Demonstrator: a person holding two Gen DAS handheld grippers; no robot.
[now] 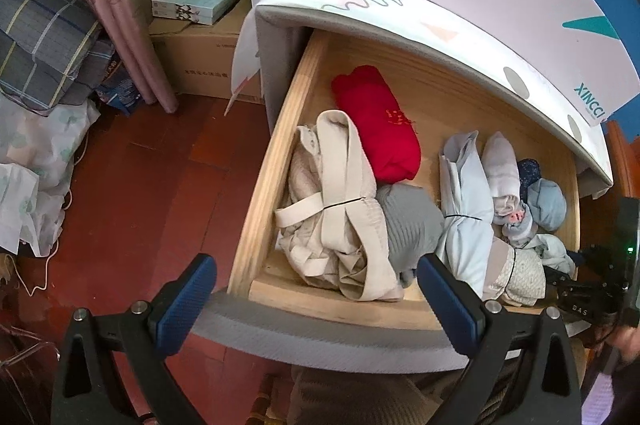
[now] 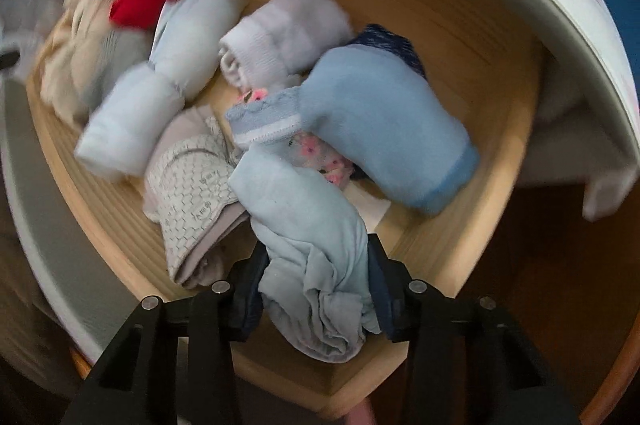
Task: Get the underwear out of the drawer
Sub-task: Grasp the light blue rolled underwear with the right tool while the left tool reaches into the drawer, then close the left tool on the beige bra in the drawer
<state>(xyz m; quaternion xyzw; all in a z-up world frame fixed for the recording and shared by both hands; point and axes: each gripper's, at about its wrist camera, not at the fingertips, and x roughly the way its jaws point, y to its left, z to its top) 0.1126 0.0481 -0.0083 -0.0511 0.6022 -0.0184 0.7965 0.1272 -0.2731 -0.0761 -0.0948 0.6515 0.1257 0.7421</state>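
Pale blue underwear (image 2: 316,257), crumpled at the near right corner of the wooden drawer (image 2: 500,153), sits pinched between the pads of the right gripper (image 2: 316,289). The bite takes only a bunched fold, so lifting may let it slip, or drag along the floral piece (image 2: 320,157) lying against it. The left gripper (image 1: 316,289) hangs open over the drawer's front edge, holding nothing.

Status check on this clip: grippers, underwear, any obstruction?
Right gripper shut on pale blue underwear, still in drawer. Left gripper open, empty, above drawer front. Nothing in the way.
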